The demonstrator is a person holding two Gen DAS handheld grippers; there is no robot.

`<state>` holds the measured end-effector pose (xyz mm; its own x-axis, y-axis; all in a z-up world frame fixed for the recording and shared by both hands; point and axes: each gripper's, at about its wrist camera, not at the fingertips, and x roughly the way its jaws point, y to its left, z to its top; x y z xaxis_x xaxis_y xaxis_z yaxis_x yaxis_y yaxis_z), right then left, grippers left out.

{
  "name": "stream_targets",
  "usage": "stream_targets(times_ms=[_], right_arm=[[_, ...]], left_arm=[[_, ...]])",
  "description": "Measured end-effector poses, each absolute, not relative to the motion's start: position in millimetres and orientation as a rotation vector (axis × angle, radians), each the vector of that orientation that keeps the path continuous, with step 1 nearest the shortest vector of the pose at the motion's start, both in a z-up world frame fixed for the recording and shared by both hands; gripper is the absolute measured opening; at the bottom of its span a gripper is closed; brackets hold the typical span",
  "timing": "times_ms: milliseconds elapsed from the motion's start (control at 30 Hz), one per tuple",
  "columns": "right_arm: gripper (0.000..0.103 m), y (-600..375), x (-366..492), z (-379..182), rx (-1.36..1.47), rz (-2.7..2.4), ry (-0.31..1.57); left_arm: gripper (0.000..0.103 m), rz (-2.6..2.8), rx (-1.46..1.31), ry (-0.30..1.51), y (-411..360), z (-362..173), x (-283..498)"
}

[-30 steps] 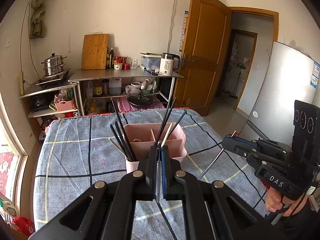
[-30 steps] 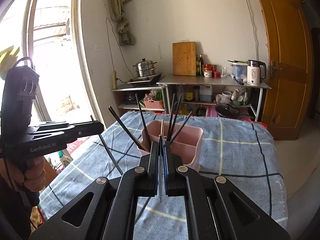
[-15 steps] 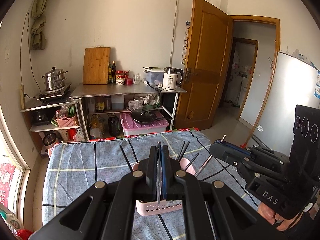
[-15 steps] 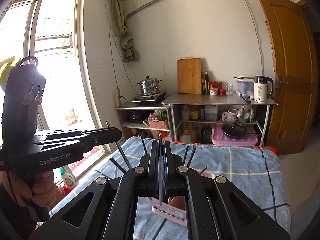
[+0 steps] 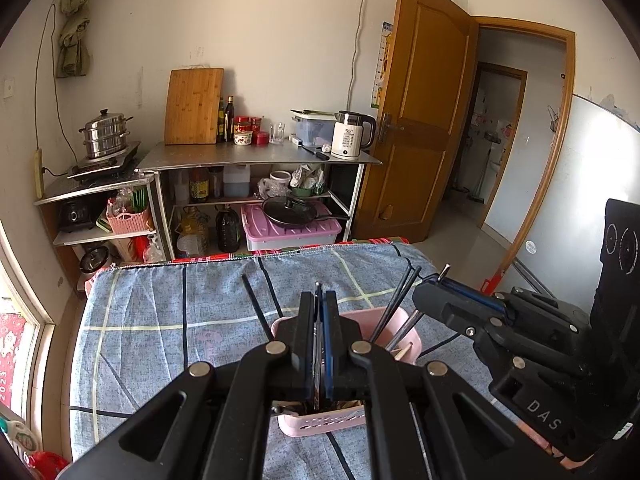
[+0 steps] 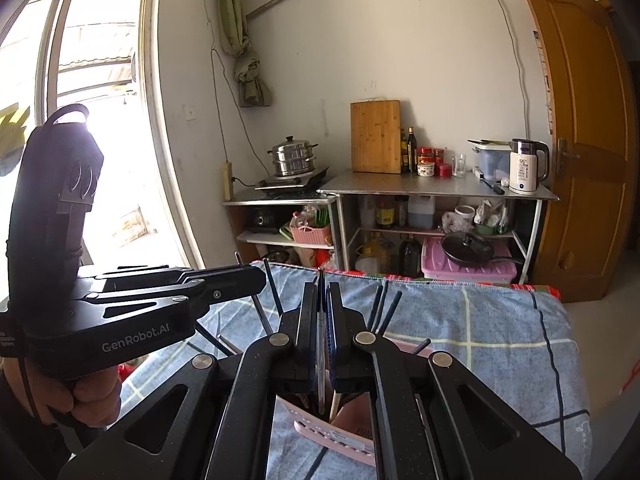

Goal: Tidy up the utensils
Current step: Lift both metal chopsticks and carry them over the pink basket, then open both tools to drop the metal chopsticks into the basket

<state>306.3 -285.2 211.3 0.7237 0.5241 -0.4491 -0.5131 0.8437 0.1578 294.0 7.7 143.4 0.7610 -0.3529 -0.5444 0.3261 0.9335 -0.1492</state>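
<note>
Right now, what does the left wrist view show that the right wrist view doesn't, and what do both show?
Only the left wrist view: the open doorway beyond the door and the right tool seen from the side.
Only the right wrist view: the bright window, the left tool and the hand gripping it.
Both: the pink utensil holder with chopsticks on the blue checked cloth, the cutting board and the kettle.
</note>
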Motion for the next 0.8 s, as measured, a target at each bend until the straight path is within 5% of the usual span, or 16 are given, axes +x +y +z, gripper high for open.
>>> stream_targets(times_ms=[800], right_arm=[[0.004, -282.9, 319.0, 177.7, -0.003, 0.555, 0.620]], left_arm=[[0.005, -0.347, -0.035, 0.724, 8.0, 103.3, 313.5]])
